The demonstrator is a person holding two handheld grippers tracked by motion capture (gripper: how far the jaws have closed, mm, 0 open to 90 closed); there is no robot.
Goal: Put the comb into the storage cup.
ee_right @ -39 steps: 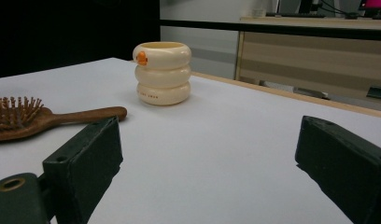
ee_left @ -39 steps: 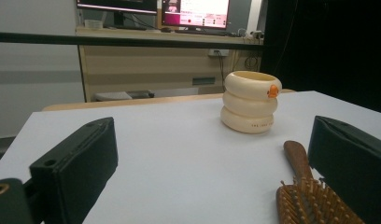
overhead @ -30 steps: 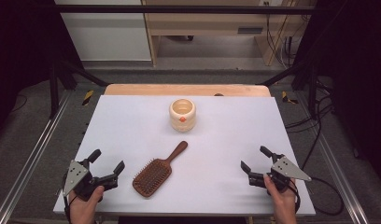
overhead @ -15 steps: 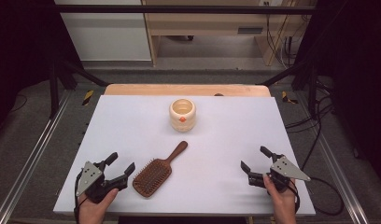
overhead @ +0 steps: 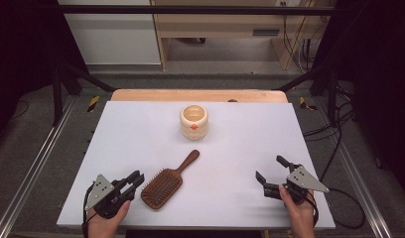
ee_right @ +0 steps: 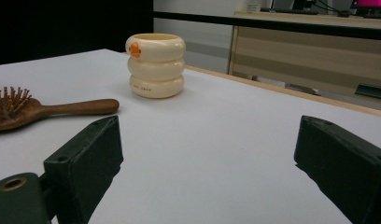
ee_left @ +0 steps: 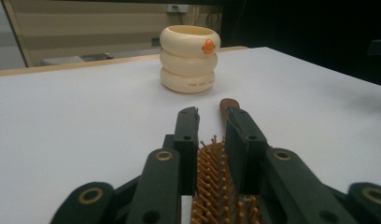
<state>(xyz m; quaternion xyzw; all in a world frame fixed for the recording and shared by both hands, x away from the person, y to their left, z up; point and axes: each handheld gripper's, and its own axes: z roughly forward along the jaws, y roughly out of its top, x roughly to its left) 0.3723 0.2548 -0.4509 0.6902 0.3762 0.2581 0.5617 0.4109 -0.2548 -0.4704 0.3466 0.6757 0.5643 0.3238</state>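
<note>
A brown wooden hairbrush (overhead: 167, 182) lies flat on the white table (overhead: 240, 134), bristles up, its oval head toward the near edge and its handle angled away toward the far right. Well beyond the handle tip, near the table's far middle, a cream cup (overhead: 194, 121) shaped like three stacked rings stands upright, open-topped, with a small orange mark on its upper ring.

A wooden hairbrush (overhead: 163, 187) lies bristles up near the front edge of the white table (overhead: 240, 148), its handle angled toward a cream ringed cup (overhead: 194, 121) with an orange mark, standing well apart. Beyond the table stands a wooden cabinet (overhead: 220, 25).
</note>
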